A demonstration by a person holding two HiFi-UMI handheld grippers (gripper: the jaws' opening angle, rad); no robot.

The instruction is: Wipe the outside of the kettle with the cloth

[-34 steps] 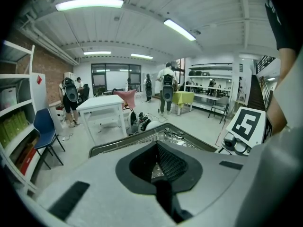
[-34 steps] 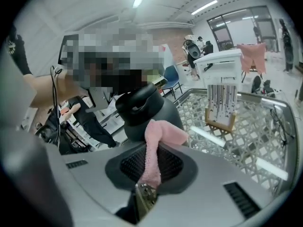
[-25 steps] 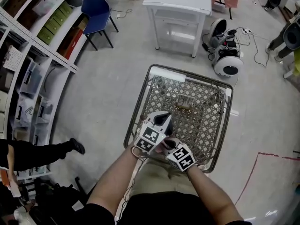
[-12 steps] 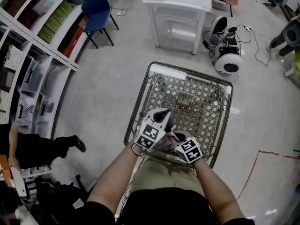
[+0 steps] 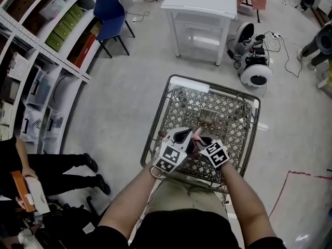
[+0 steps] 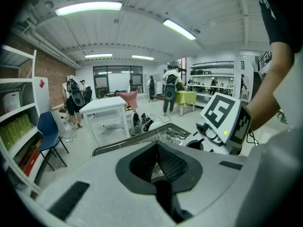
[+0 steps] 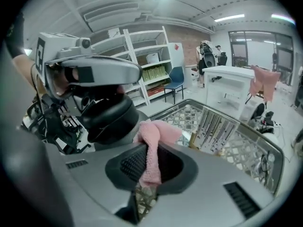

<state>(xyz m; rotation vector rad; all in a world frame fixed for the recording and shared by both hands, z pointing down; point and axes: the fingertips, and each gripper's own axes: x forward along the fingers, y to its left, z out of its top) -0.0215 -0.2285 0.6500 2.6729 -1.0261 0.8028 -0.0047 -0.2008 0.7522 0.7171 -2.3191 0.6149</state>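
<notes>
Right gripper view: pink cloth [image 7: 154,148] in R gripper [image 7: 147,169], beside kettle [image 7: 106,119]

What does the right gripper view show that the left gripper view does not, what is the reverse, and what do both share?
Only the right gripper view shows the pink cloth clamped between the right gripper's fingers, and the dark kettle left of it. Only the left gripper view shows the right gripper's marker cube. Both show the wire cart, the white table and the blue chair.
</notes>
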